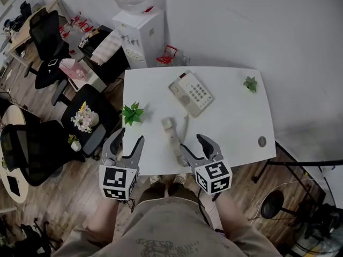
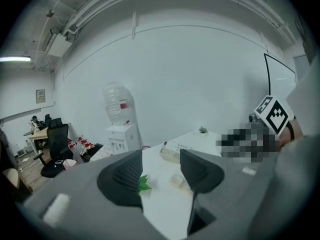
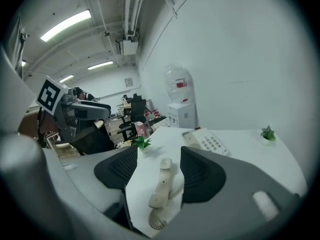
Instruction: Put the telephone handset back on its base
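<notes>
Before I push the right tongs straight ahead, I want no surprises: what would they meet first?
Most likely the handset, lying on the table in line with the open right tongs. Height is unclear, so they might pass just over it.

Left gripper (image 2: 161, 166) jaws stand wide apart, gripping nothing, white table (image 2: 165, 209) below. Plant (image 2: 144, 184) shows just by the left jaw, handset (image 2: 177, 180) lies near the right one, base (image 2: 176, 150) beyond, water cooler (image 2: 120, 129) against the wall.
</notes>
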